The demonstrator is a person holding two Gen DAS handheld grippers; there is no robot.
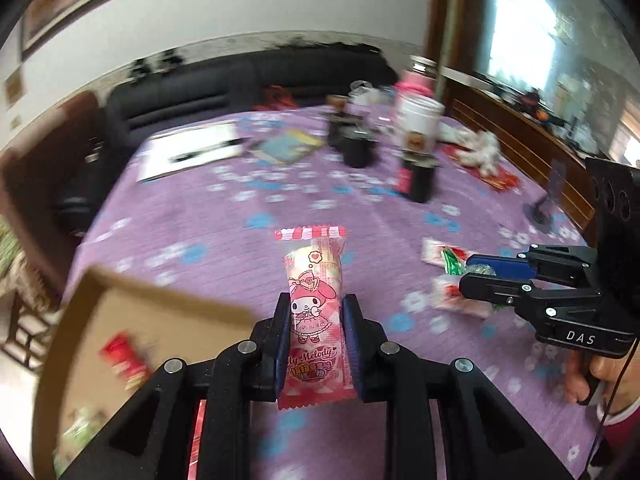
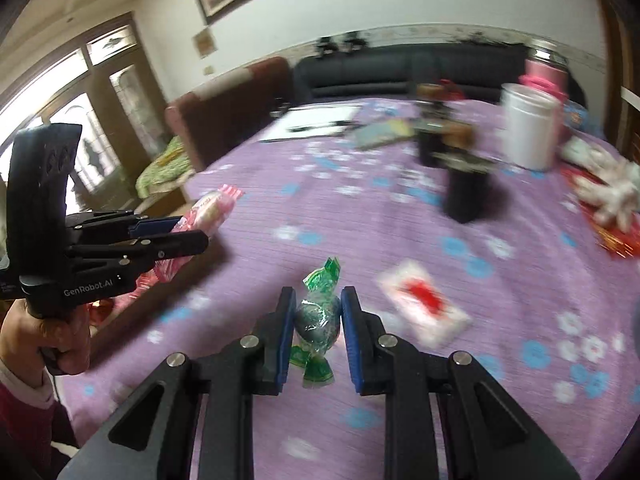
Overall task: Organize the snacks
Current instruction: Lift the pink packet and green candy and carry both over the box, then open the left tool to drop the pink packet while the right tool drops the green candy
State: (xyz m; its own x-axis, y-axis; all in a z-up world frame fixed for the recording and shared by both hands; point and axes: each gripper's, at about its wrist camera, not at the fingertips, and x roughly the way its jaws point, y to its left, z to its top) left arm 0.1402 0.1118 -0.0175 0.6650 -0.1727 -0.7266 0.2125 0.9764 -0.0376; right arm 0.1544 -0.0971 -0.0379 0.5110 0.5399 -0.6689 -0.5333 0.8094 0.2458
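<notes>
Purple cloth with white and blue flowers covers the bench. My left gripper has its jaws narrowed onto a pink cartoon-printed snack packet, held upright between the blue pads and lifted clear of the cloth. In the right wrist view my right gripper clamps a green-wrapped candy, its twisted ends sticking out above and below the jaws. Each gripper also appears in the other's view: the right gripper at the right edge of the left wrist view, gripped by a hand, and the left gripper at the left edge of the right wrist view. A cardboard box sits at lower left below my left gripper, with a red packet inside it. A white packet with a red mark lies on the cloth just right of my right gripper. Farther back stand a white cup and two dark containers; motion blur hides their details.
</notes>
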